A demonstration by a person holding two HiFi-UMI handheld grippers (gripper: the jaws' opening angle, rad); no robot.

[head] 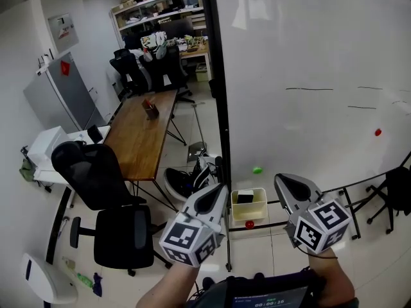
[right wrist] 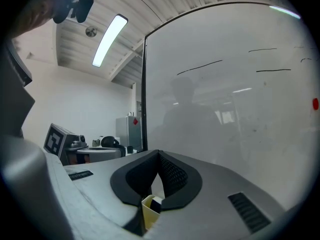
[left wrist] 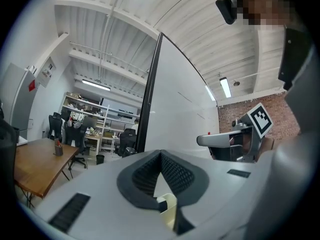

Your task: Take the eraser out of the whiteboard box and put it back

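The pale yellow whiteboard box (head: 257, 208) hangs at the whiteboard's (head: 308, 56) lower edge, and the dark eraser (head: 245, 198) lies inside it. My left gripper (head: 220, 188) is just left of the box, my right gripper (head: 281, 179) just right of it. Both point level at the board and are apart from the box. The left gripper (left wrist: 160, 154) is shut with nothing between its pads, and the box (left wrist: 169, 206) shows through the gap behind the tips. My right gripper (right wrist: 159, 154) is also shut and empty, with the box (right wrist: 147, 211) and eraser (right wrist: 157, 202) below its tips.
A green magnet (head: 257, 170) and two red magnets (head: 249, 224) (head: 377, 132) sit on the board. The board's black frame post (head: 221, 108) stands left of the box. A wooden table (head: 144, 133), black office chairs (head: 109, 197) and a grey cabinet (head: 61, 95) fill the left side.
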